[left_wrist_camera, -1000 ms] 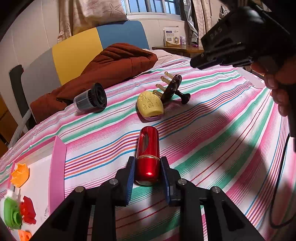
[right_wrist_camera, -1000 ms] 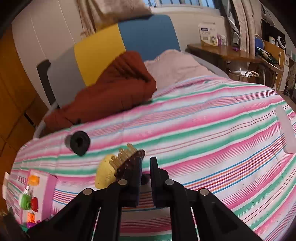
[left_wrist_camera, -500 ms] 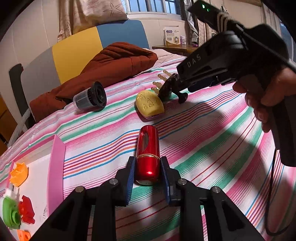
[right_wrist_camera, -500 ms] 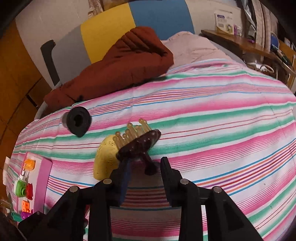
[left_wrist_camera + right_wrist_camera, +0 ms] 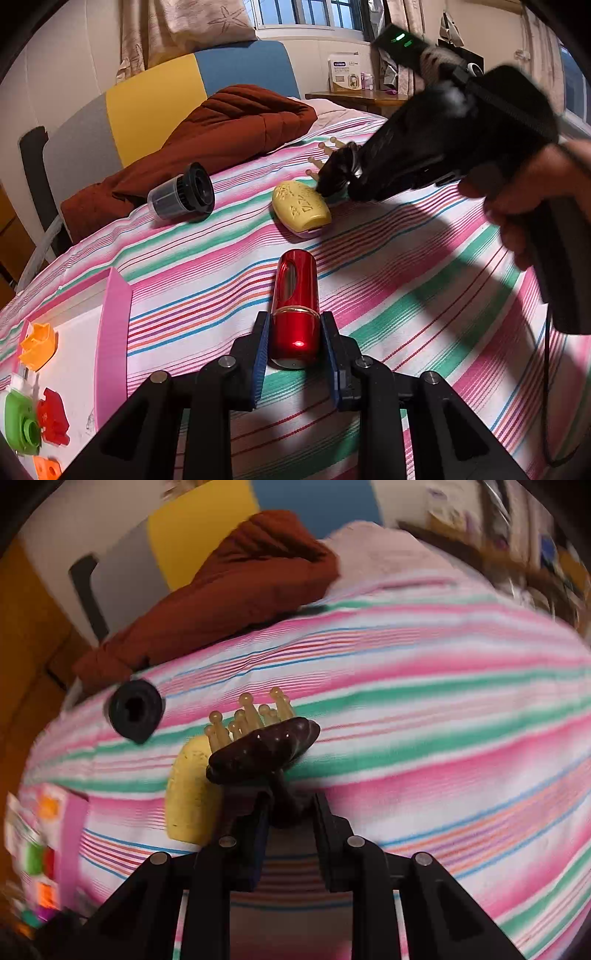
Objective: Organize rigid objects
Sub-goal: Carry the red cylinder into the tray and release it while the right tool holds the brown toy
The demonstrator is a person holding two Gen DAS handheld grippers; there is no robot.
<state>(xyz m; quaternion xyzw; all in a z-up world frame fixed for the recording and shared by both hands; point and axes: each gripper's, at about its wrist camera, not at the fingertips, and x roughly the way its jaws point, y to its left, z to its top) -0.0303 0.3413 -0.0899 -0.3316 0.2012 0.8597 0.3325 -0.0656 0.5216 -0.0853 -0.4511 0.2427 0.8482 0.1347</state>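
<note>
My left gripper is shut on the near end of a red metal cylinder lying on the striped bedspread. A dark brown massage brush with tan pegs lies further off, next to a yellow oval object. My right gripper is open with its jaws on either side of the brush's knob handle. In the left wrist view the right gripper's body hides most of the brush. A black and grey cylinder lies to the left.
A pink tray with small orange, green and red plastic pieces sits at the left edge of the bed. A rust-brown quilt is piled at the head of the bed. A wooden desk with a box stands behind.
My right gripper opened and moved forward to the brush, its jaws now around the handle. My left gripper stayed shut on the red cylinder.
</note>
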